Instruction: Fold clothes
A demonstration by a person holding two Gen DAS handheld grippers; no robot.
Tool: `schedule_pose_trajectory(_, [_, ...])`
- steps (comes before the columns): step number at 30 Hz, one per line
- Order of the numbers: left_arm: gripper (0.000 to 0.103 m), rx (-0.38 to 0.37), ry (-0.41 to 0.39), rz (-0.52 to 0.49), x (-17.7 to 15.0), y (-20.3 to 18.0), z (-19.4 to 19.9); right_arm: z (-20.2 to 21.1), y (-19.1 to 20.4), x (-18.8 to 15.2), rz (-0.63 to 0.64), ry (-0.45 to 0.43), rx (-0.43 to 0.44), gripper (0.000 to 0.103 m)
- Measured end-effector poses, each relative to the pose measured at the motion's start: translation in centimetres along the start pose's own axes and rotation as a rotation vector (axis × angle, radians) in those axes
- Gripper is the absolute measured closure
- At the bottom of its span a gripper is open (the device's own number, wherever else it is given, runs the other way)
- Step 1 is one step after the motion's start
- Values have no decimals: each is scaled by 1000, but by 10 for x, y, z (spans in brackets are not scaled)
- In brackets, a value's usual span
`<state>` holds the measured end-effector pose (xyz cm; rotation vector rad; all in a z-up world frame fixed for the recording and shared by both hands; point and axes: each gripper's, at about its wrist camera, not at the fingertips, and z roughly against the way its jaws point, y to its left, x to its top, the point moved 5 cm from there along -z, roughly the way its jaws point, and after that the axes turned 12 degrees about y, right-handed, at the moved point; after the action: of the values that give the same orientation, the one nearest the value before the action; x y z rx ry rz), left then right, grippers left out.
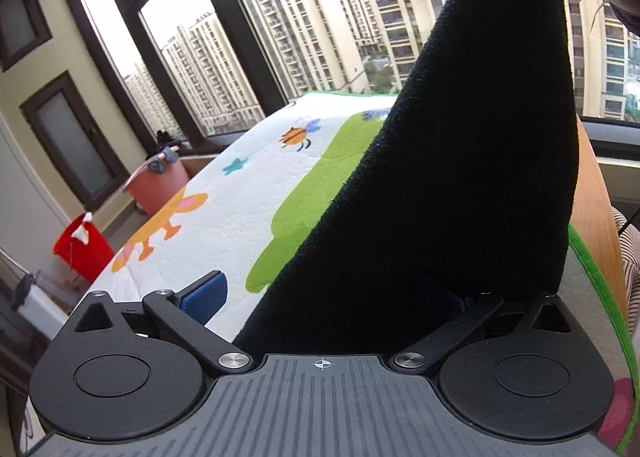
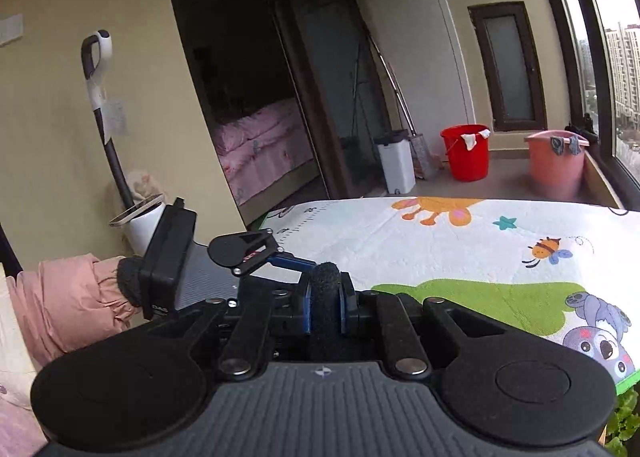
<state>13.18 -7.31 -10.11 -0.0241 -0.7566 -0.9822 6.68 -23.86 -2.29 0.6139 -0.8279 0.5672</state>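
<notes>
A black fleece garment (image 1: 472,177) hangs stretched above the cartoon-print mat (image 1: 224,217). In the left wrist view it runs from the top right down between my left gripper's (image 1: 332,297) wide-apart fingers. The left blue pad (image 1: 204,297) is bare; the right pad is hidden behind the cloth. My left gripper is open. In the right wrist view my right gripper (image 2: 325,297) is shut on a bunched fold of the black garment (image 2: 325,281) between its blue pads. The left gripper (image 2: 240,253) shows just beyond it, over the mat's (image 2: 440,249) near-left edge.
A red bucket (image 2: 466,153), a pink tub (image 2: 556,165) and a white bin (image 2: 396,161) stand on the floor past the mat. A vacuum (image 2: 108,129) leans on the left wall. Windows (image 1: 208,37) line the far side. A wooden edge (image 1: 596,193) lies right of the mat.
</notes>
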Motion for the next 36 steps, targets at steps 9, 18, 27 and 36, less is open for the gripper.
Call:
schedule_pose_trajectory(9, [91,51,158,248,-6,-7,-3,16,-28,26,2,-77,-128,95])
schedule_pose_trajectory(18, [9,132,78,436,-41,36,28,-41,-80,-24,-9,132,-366,27])
schedule_pose_trajectory(27, [2,123,130,653,-85,91,20,-57,-121,-86,-308,197,-268,43])
schedule_pose_trajectory(36, [1,108,88,460,-68,98,24,-29,-82,-4,-188,4,-126,82])
